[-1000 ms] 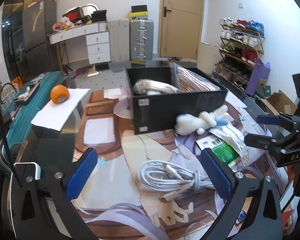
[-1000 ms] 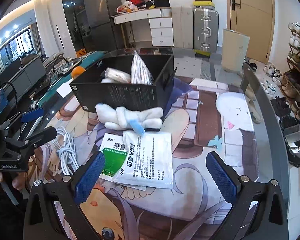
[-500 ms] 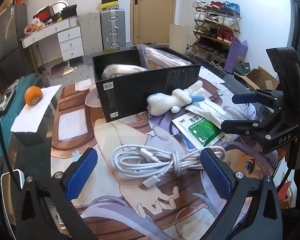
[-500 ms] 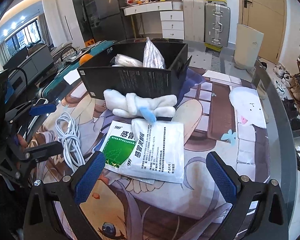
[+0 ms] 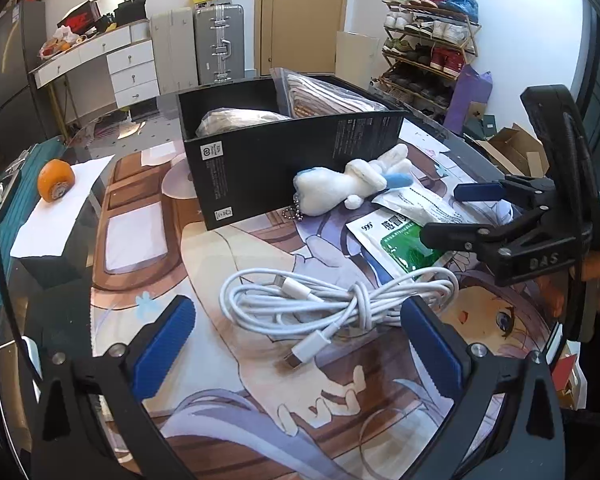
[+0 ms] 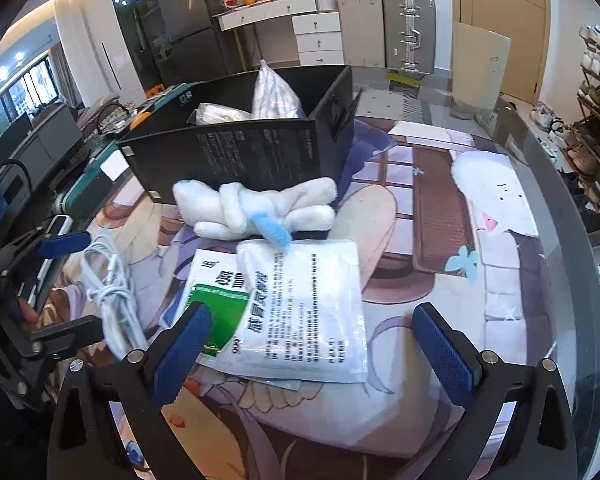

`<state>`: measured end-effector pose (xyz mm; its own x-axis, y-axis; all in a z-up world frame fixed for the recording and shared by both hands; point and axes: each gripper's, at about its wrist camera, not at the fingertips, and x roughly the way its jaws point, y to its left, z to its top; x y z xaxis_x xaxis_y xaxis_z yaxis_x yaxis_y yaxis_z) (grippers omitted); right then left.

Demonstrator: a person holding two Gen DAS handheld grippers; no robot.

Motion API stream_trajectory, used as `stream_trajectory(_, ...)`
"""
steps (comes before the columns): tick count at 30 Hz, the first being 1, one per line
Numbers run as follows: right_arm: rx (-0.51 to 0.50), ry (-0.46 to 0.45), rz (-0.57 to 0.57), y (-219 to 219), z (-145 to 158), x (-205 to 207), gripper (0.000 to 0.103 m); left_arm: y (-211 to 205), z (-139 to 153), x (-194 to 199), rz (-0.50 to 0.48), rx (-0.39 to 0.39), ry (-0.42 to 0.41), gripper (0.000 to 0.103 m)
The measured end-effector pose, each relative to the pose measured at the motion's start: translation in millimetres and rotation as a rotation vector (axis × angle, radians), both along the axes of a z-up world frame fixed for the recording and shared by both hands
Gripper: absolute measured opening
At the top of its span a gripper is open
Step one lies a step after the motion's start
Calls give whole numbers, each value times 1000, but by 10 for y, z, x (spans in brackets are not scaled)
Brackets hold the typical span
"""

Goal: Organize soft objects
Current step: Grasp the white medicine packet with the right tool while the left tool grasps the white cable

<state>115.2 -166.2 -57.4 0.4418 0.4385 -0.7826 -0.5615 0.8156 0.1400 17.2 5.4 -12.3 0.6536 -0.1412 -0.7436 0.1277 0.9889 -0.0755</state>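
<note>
Soft objects partly sorted: two bagged items sit in the black box (image 5: 284, 160); plush toy (image 5: 348, 188), sachets (image 6: 300, 304) and cable (image 5: 332, 300) remain on the bench (image 6: 560, 248). Left hand-held gripper (image 5: 296, 344) and right hand-held gripper (image 6: 312, 348) both gape wide, empty.

- A home, by the look of it: an open living room.
- A shoe rack (image 5: 432, 36) loaded with sneakers stands by a wooden door (image 5: 300, 16).
- Two hard-shell suitcases (image 5: 218, 42) are parked against the wall, beside a white drawer unit (image 5: 134, 70) heaped with clutter.
- A tall dark fridge (image 6: 172, 20) stands further along the wall.
- The glass counter (image 6: 572, 248) carries an anime-print mat (image 5: 260, 400) and an orange (image 5: 55, 180).
</note>
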Motion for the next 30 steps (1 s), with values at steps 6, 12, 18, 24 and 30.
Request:
stream_trajectory(6, -19, -24, -10, 5, 17, -14, 77, -18, -68, 51, 8, 2, 25, 103)
stream_trajectory(12, -23, -36, 12, 8, 24, -51, 60, 41, -101, 119, 55, -6, 52, 103)
stream_trajectory(18, -24, -40, 26, -1, 20, -60, 58, 45, -101, 141, 58, -28, 60, 103)
stream_trajectory(24, -29, -44, 30, 2, 19, -71, 58, 25, -118, 160, 62, -22, 66, 103)
stream_trajectory(30, -29, -44, 35, 0, 21, -75, 58, 47, -118, 160, 76, -33, 60, 100)
